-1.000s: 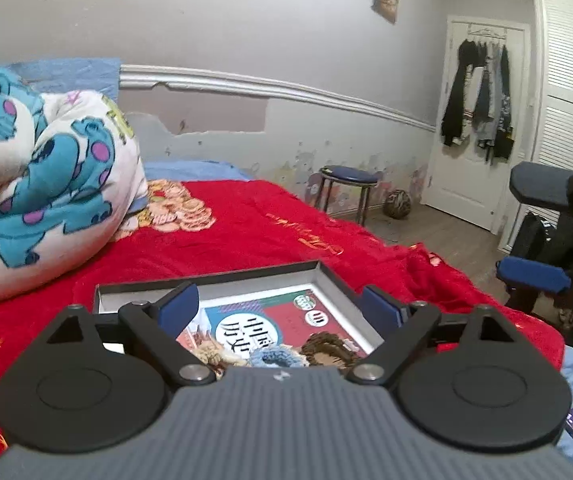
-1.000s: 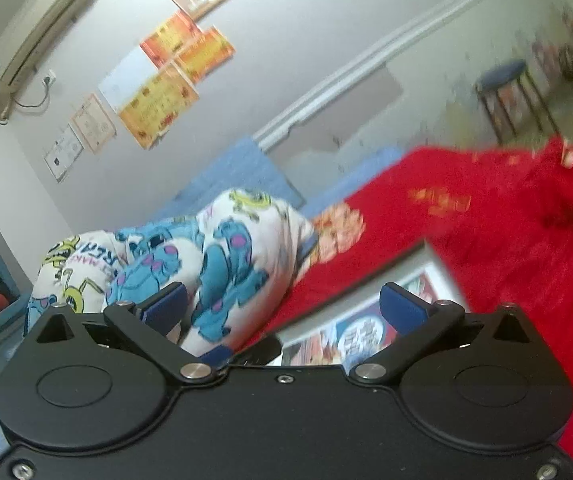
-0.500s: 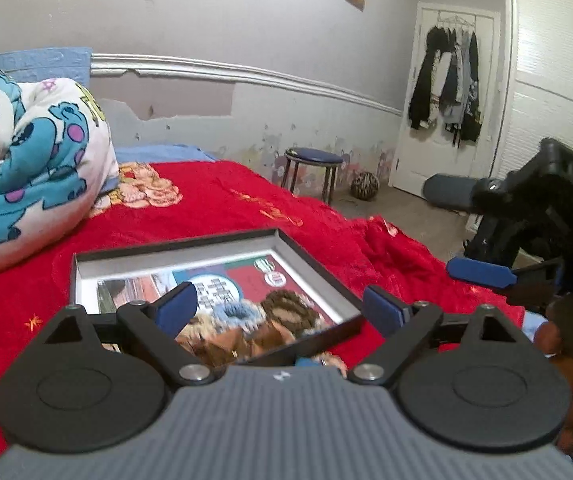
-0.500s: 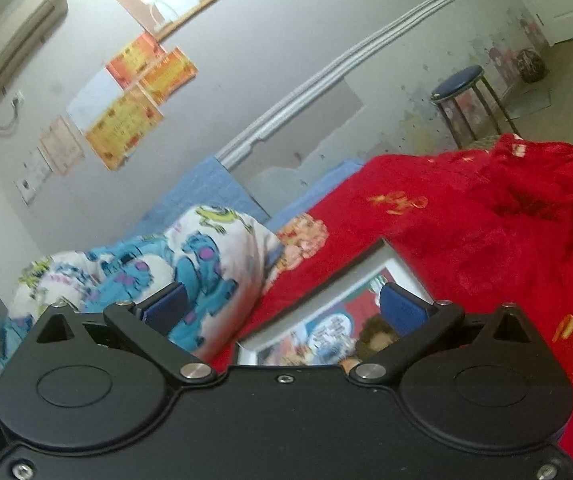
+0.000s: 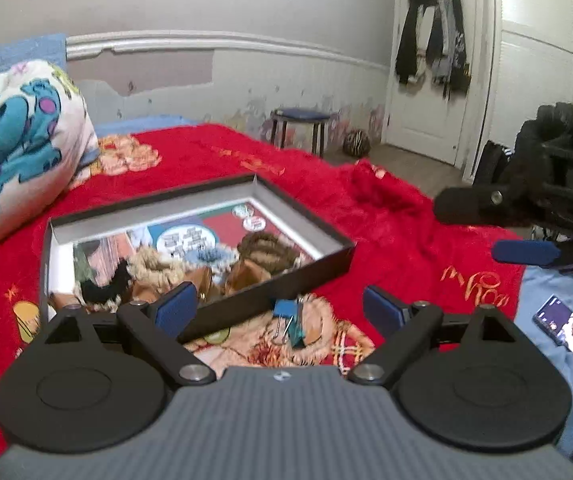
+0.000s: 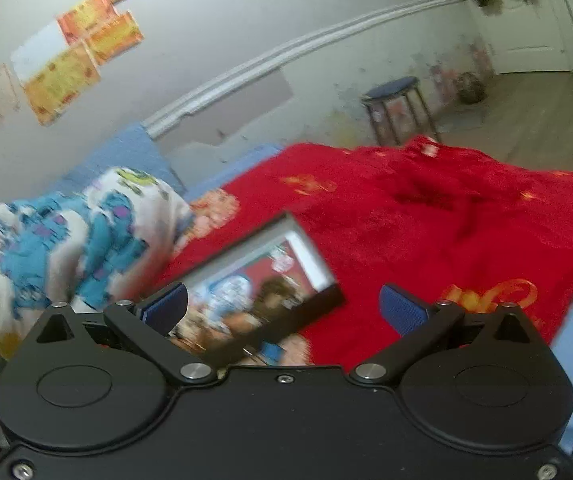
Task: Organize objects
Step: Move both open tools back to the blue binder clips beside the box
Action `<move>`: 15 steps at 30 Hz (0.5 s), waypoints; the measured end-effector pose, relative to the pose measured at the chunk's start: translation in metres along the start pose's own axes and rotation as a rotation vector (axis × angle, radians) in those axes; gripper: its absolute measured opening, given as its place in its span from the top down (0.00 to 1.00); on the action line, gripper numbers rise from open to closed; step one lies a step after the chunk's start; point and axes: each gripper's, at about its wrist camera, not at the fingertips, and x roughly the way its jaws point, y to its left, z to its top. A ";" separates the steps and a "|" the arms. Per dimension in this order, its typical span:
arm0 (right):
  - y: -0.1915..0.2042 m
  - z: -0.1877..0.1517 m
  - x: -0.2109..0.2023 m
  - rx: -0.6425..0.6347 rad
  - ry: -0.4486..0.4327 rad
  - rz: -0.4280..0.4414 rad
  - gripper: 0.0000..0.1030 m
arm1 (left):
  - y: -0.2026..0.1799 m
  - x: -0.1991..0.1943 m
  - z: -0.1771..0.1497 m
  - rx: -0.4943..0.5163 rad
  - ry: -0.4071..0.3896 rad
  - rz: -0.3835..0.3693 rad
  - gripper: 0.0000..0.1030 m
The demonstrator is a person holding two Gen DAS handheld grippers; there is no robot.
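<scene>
A shallow black box (image 5: 318, 258) with a printed bottom lies on the red blanket (image 5: 386, 216). It holds several hair ties and small things (image 5: 262, 248). A blue binder clip (image 5: 288, 316) lies on the blanket just in front of the box. My left gripper (image 5: 280, 306) is open and empty, above the clip and the box's near wall. My right gripper (image 6: 284, 306) is open and empty, over the box's near right corner (image 6: 314, 304); it also shows at the right in the left wrist view (image 5: 498, 226). The right wrist view is blurred.
A rolled cartoon-print quilt (image 5: 10, 148) lies at the left on the bed. A blue stool (image 5: 300, 128) and a ball (image 5: 356, 142) stand on the floor by the wall. A lit phone (image 5: 558, 324) lies on blue cloth at the right.
Both grippers have risen and tilted down, so more of the box's contents and the blue clip now show. The right gripper has swung further into the left wrist view.
</scene>
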 end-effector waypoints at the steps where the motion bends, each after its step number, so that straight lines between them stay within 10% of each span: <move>1: -0.001 -0.003 0.003 -0.001 0.018 -0.020 0.00 | 0.000 0.004 -0.002 0.001 0.005 0.001 0.08; 15: -0.008 -0.009 0.031 0.006 0.106 -0.111 0.02 | -0.025 0.044 -0.022 0.029 0.036 0.015 0.28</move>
